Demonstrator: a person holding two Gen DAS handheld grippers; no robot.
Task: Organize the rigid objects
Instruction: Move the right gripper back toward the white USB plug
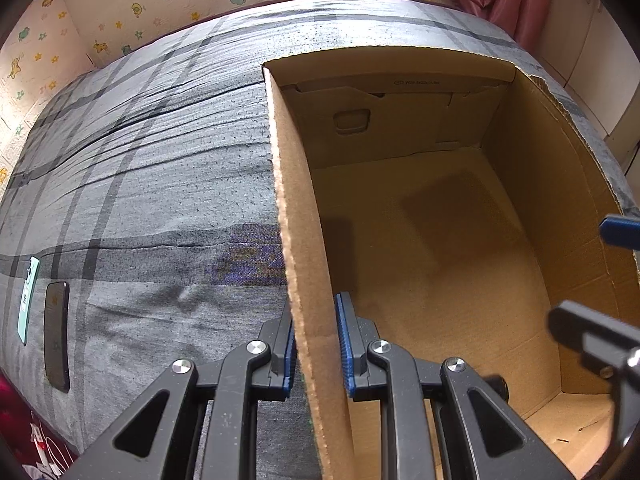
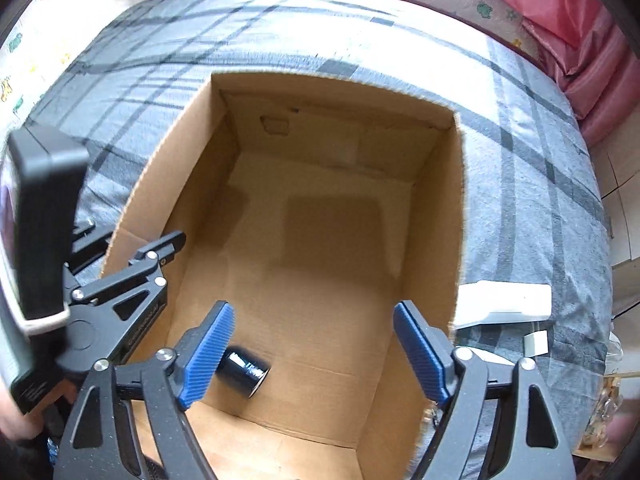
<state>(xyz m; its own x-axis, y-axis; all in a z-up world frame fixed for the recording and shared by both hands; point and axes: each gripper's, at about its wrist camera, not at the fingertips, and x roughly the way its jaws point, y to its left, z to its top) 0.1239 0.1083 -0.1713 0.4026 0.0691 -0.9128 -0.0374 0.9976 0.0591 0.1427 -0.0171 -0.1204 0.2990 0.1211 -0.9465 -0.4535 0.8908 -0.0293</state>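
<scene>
A cardboard box (image 1: 440, 240) is sitting open-topped on a bed covered with a grey plaid sheet (image 1: 140, 180). The left gripper (image 1: 316, 344) is reaching down over the box's left wall, its jaws pinching that wall, one blue pad on the outside and the other on the inside. In the right wrist view this same gripper (image 2: 160, 252) is showing at the left edge of the box, clamped on the wall, with the fingers of the person's hand (image 2: 12, 420) just showing at the frame's lower left.

The right gripper (image 2: 316, 352) is hovering above the near end of the box with its jaws spread wide and nothing between the pads. Beneath it, a small dark blue cylindrical container (image 2: 244, 370) is lying on its side on the box floor, close to the near left corner, partly hidden behind the left pad. The rest of the box floor is showing only a darker square shadow.

Outside the box, two phones are lying side by side near the left edge of the bed: a mint green phone (image 1: 28, 300) and a black phone (image 1: 56, 336). Just beside the box's right wall, a white flat box (image 2: 504, 304) is resting on the sheet. Pink fabric (image 2: 568, 32) is bunching at the far right corner of the bed.
</scene>
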